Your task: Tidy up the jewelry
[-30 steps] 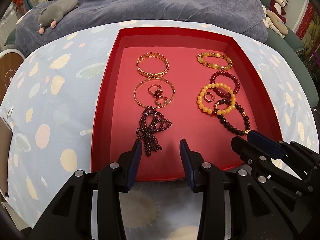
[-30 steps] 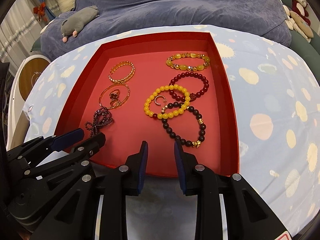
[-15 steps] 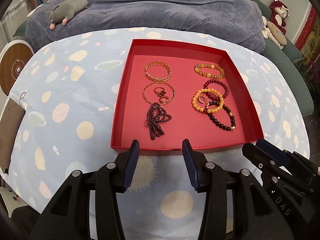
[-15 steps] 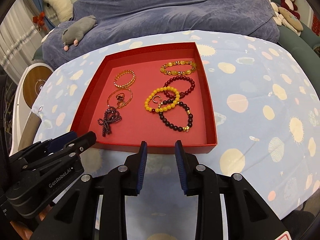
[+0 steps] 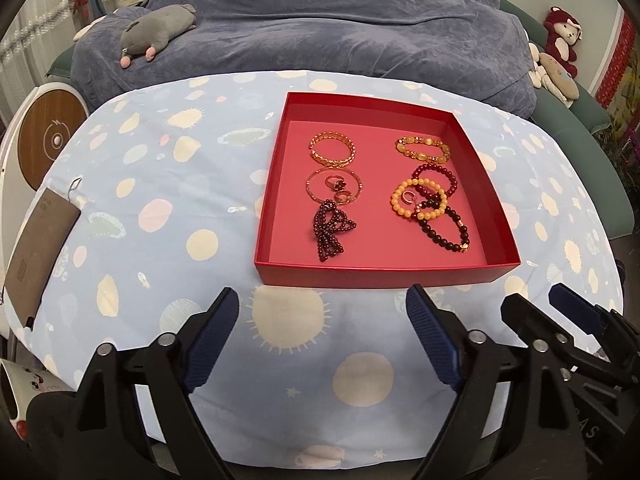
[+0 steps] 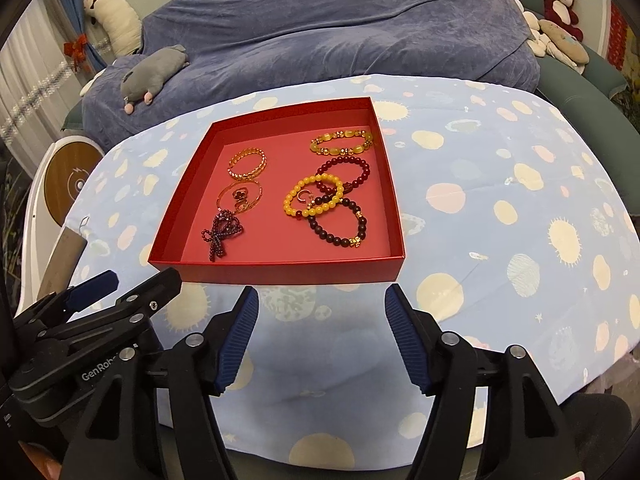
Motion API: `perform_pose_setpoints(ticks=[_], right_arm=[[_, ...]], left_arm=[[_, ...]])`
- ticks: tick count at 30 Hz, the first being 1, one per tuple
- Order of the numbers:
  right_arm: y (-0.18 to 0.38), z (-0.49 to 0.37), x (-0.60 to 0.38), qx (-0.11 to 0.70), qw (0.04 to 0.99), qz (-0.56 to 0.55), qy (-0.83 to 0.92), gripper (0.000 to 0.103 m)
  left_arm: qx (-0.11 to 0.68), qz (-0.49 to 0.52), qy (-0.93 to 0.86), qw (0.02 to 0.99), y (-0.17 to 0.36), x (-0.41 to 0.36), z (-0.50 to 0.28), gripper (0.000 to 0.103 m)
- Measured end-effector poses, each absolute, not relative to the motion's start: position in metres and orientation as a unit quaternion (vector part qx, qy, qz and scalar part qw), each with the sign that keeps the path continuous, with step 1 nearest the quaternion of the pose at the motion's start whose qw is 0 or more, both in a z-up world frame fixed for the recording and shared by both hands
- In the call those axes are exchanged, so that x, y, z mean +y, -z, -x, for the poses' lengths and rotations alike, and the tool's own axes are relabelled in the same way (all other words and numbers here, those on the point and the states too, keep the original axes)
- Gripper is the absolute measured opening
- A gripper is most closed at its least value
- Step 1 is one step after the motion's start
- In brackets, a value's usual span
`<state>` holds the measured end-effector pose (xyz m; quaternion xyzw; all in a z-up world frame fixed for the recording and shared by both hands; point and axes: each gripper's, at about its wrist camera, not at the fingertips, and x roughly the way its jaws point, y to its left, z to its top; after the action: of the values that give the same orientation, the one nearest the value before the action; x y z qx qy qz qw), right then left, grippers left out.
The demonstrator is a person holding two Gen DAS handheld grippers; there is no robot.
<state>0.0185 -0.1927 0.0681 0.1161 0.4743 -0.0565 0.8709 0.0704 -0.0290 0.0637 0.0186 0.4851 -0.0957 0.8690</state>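
A shallow red tray [image 5: 376, 274] [image 6: 280, 272] sits on the spotted blue tablecloth. In its left column lie a gold bangle [image 5: 332, 149] [image 6: 247, 162], a thin gold hoop with rings inside [image 5: 335, 189] and a dark red bead bow [image 5: 330, 229] [image 6: 222, 232]. On the right lie an amber bracelet [image 5: 422, 148] [image 6: 342, 142], a dark red one [image 5: 436, 172], a yellow one [image 5: 418, 198] [image 6: 314, 196] and a black one [image 5: 446, 230] [image 6: 340, 226], overlapping. My left gripper [image 5: 323, 312] and right gripper [image 6: 322, 308] hover in front of the tray, jaws opening, nothing between them.
A brown card [image 5: 38, 248] lies at the table's left edge. Beyond the table is a blue-covered sofa with a grey plush toy [image 5: 156, 34] and more plush toys [image 5: 560, 40] at the right. A white round device [image 5: 48, 136] stands to the left.
Both grippers drew back from the tray, which now looks smaller and farther. Their jaws went from nearly shut to wide apart. The jewelry has not moved.
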Motion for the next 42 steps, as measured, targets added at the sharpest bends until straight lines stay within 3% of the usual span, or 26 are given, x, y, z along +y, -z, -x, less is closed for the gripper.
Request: perform_pose_setpoints(ticks=[9, 19, 22, 42], right_arm=[[-0.074, -0.005, -0.191, 0.464, 0.876, -0.115, 0.059, 0.083], [-0.080, 0.004, -0.187, 0.458, 0.880, -0.104, 0.073, 0.087], [-0.082, 0.008, -0.189, 0.450, 0.883, -0.100, 0.084, 0.097], [-0.089, 0.020, -0.191, 0.429, 0.893, -0.089, 0.103, 0.096]], left_arm=[[0.472, -0.022, 0.088, 0.877, -0.070, -0.021, -0.058, 0.093], [0.464, -0.028, 0.081, 0.882, -0.074, -0.018, -0.046, 0.093], [0.464, -0.029, 0.080, 0.882, -0.074, -0.017, -0.044, 0.093], [0.450, -0.046, 0.079, 0.888, -0.080, -0.022, -0.033, 0.093]])
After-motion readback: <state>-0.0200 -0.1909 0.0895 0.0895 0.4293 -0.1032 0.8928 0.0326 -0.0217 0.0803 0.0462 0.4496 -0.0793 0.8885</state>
